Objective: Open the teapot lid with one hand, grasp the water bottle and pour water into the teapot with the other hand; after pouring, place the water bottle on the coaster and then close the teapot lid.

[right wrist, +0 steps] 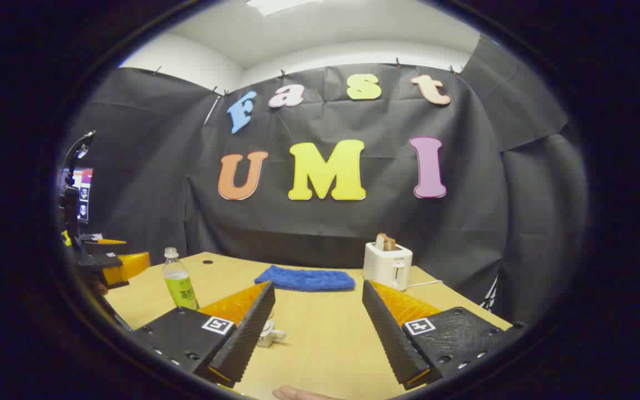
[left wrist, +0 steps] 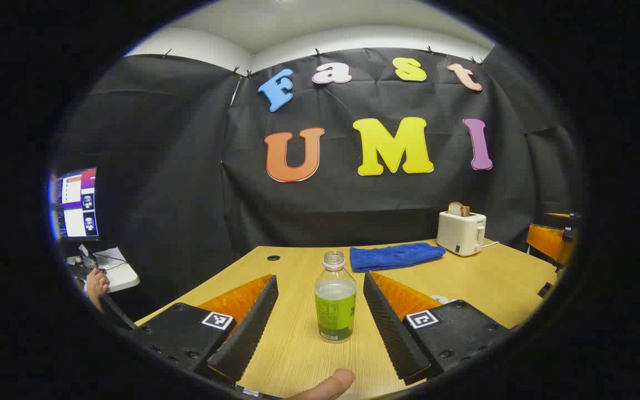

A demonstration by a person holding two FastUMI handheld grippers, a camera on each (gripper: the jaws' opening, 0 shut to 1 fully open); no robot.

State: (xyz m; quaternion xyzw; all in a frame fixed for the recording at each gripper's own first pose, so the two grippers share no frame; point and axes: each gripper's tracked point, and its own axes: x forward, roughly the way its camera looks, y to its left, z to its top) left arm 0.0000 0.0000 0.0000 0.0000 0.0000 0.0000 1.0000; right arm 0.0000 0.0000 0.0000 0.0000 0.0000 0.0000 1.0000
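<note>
Left gripper [left wrist: 320, 316] spread wide, holding nothing; water bottle [left wrist: 335, 303] stands upright on the worktop [left wrist: 475, 278] right between its 2 fingers, apart from both, roughly mid-worktop toward the near edge. Bottle has no cap, clear plastic, about half to two-thirds full, green label on the lower body. Judgement: light-to-moderate weight, thin walls that will give if squeezed hard, open neck so any tilt or crush spills; smooth plastic could slip. Best hold looks like the labelled mid-body, below the shoulder, fingers squared on either side. Right gripper [right wrist: 318, 328] also wide and empty, low over the worktop nearer the right side. A small pale object with a loop [right wrist: 269, 333] peeks out past its left finger, likely part of the teapot but too hidden to tell; lid and coaster can't be made out. From the right gripper view the bottle sits toward the worktop's left edge. Blue towel [left wrist: 396, 256] and white toaster [left wrist: 460, 232] along the far edge. Pour not started.
</note>
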